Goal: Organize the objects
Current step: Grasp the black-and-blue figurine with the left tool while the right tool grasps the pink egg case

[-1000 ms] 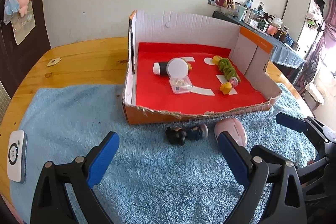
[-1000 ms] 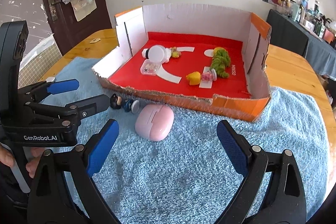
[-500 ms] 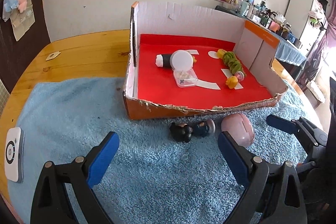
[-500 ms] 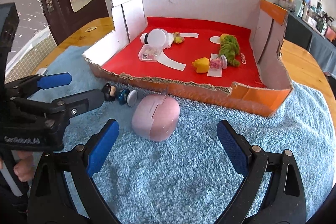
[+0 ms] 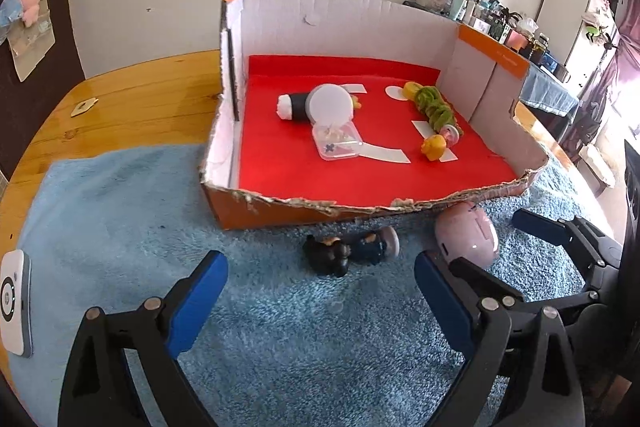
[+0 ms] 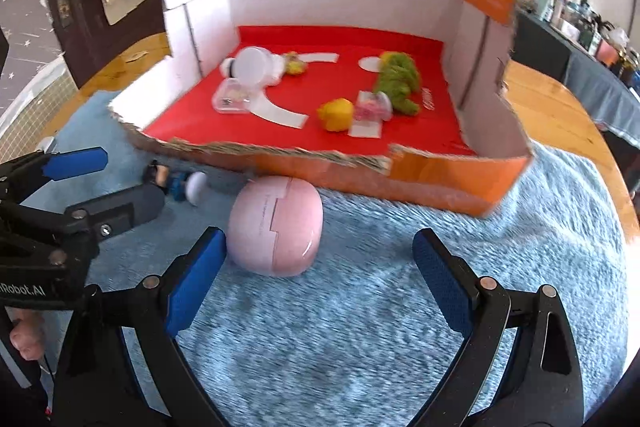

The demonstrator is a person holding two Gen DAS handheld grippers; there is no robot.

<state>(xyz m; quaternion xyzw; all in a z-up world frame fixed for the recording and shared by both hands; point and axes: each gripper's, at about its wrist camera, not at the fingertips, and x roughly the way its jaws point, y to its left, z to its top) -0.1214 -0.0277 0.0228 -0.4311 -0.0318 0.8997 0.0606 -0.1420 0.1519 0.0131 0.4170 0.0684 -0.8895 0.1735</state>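
- Both claws have advanced toward the cardboard box (image 6: 440, 183) since the earlier frame.
- Right claw (image 6: 316, 275) spread wide, empty; pink case (image 6: 276, 227) near its left finger.
- Left claw (image 5: 320, 291) spread wide, empty; small figurine (image 5: 348, 251) ahead on blue towel (image 5: 120, 211).

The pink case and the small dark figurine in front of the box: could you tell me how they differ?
The pink case is smooth, rounded and plainly larger; the small dark figurine is multicoloured, elongated and lies on its side. The case sits nearer the right gripper. Both rest on the blue towel, outside the cardboard box.
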